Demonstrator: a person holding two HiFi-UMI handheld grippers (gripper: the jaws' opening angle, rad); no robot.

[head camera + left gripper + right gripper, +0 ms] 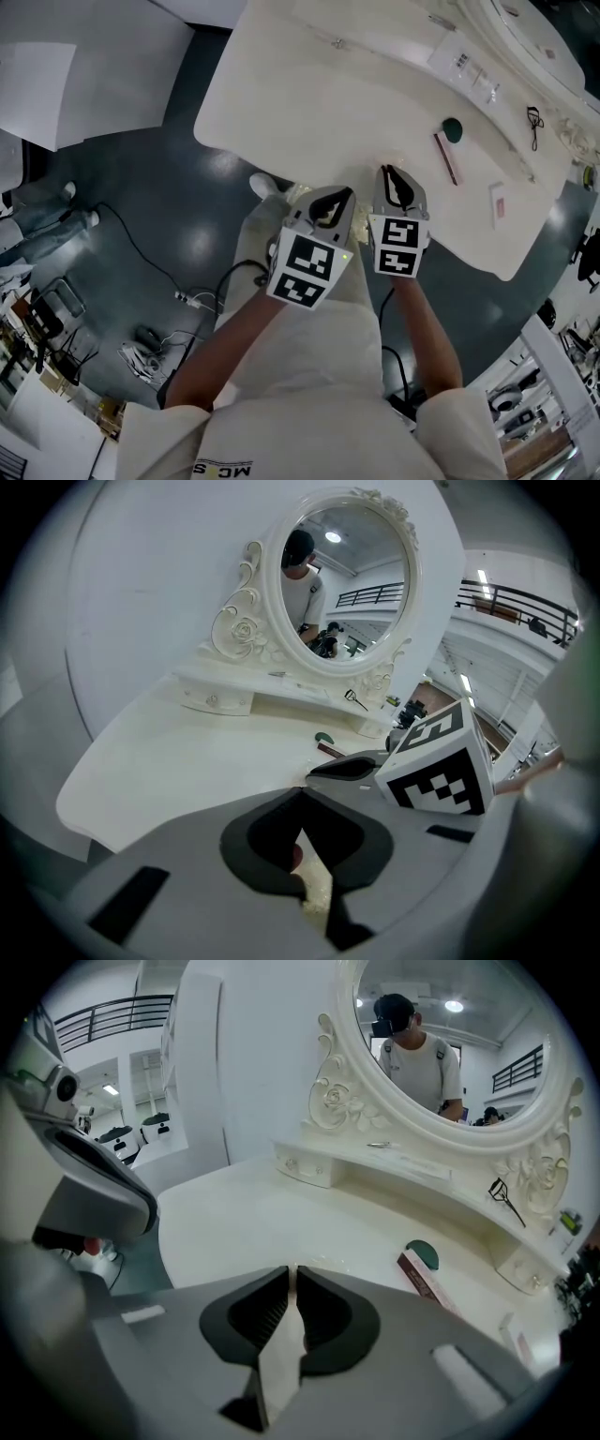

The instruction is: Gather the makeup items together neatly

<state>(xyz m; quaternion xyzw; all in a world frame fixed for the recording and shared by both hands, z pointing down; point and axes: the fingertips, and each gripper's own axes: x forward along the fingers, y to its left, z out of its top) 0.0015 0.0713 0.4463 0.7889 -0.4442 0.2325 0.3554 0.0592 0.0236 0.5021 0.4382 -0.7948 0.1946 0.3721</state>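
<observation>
At table edge — fingers together.

On the table, the compact lies at the far end of the slim box, just beside it. A flat packet lies further right, near the table's edge. Behind them runs a raised shelf below the mirror, and on the shelf's right part lies the eyelash curler.

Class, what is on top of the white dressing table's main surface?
A dark green round disc, a slim maroon box and a white packet. Left gripper and right gripper cover its near edge.
</observation>
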